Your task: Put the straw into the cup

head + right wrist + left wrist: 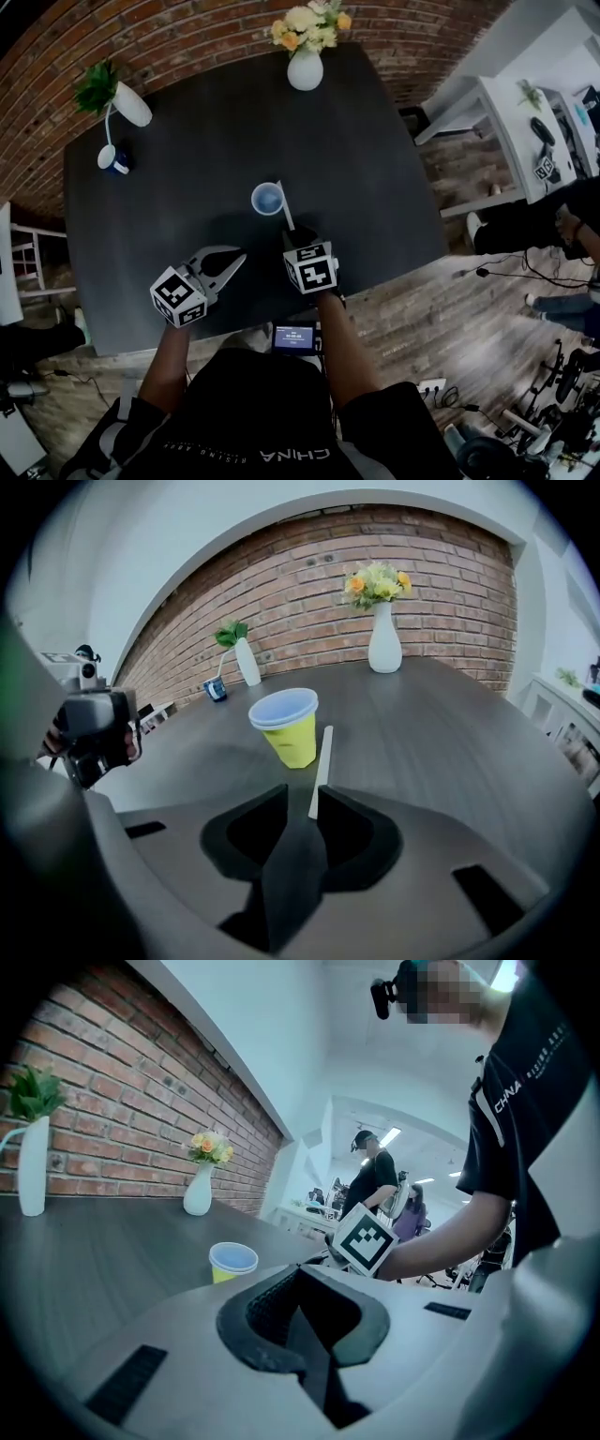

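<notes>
Pinching the white straw (322, 766) by its near end with the right gripper (303, 801), tongs pressed together on it, the very end hidden between the pads. Pointing the straw toward 12 o'clock in the right gripper view, its free end just beside the yellow cup (287, 726), at about 3 o'clock of it and outside the rim; touching the wall or not, impossible to tell. Upright near the middle of the dark table (169, 187), this cup, at 11 o'clock from the right gripper in the head view. At 9 o'clock from the right gripper, the left gripper (298, 1275), tongs pressed together with nothing between them. In the head view, hard to make out the right jaws, mostly covered by the marker cube (310, 267). In the left gripper view, lower part of the cup cut off by the gripper's own body, and of the right side only the marker cube and a forearm (441, 1241) showing.
</notes>
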{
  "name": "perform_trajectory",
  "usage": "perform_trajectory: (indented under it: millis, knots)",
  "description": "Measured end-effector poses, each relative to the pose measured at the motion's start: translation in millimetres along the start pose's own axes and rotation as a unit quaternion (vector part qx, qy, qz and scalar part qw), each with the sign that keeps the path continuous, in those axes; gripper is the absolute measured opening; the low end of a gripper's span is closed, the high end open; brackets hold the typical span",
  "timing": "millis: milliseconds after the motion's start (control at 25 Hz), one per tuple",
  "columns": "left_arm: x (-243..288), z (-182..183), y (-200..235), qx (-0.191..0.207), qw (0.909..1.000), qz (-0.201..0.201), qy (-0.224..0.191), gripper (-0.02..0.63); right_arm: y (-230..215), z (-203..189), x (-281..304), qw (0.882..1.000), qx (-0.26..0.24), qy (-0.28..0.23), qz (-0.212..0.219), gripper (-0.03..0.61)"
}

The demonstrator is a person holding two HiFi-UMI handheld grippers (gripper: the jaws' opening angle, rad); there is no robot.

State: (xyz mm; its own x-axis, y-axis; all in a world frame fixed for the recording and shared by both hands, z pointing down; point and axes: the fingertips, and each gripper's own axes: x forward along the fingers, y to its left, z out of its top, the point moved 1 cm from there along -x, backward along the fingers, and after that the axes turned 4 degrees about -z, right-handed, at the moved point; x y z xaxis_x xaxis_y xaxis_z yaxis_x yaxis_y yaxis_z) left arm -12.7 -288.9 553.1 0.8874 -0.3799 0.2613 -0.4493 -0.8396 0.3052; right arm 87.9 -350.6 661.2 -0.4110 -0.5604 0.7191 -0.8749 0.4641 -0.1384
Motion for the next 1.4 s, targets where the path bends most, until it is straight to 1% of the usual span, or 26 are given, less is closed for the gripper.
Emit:
perform_trajectory:
  millis: [80,120,400,680,960,1040,1120,1240,1400]
  knots:
    - [-0.1,-0.4,2.5,-0.002,1.0,0.003,0.001,0.003,-2.8,-1.5,7.5,1.0,-0.004,0.005,-0.007,0.08]
    - [-0.1,-0.6,3.6,-0.002,1.0,0.005,0.001,0.003,-3.9,-1.8,9.6,1.0,-0.004,0.009,-0.01,0.103]
    - [-2.3,-5.9,6.1,-0.008,0.9999,0.012,0.008,0.003,-6.2,-6.2,19.7,0.999,-0.02,0.035,-0.022,0.103]
    - [-2.5,-7.8,8.7,-0.008,0.9998,0.013,0.011,0.003,-7.0,-12.4,30.7,0.998,-0.039,0.039,-0.033,0.103]
    - [-1.3,-9.4,8.3,-0.006,0.9998,0.013,0.015,0.003,-8.3,-13.6,31.5,0.998,-0.038,0.047,-0.033,0.1]
    - [-0.4,-9.1,8.0,-0.005,0.9998,0.013,0.015,0.003,-9.4,-13.4,30.4,0.998,-0.037,0.046,-0.036,0.098]
    - [0.3,-8.0,7.4,-0.004,0.9998,0.012,0.014,0.003,-9.2,-13.4,30.3,0.998,-0.038,0.046,-0.038,0.063]
    - [1.6,-6.7,6.5,-0.003,0.9999,0.009,0.013,0.003,-8.5,-13.7,30.7,0.997,-0.038,0.05,-0.039,0.057]
    - [1.7,-4.4,3.8,-0.001,0.9999,0.006,0.01,0.003,-12.1,-16.4,27.6,0.997,-0.022,0.053,-0.043,0.052]
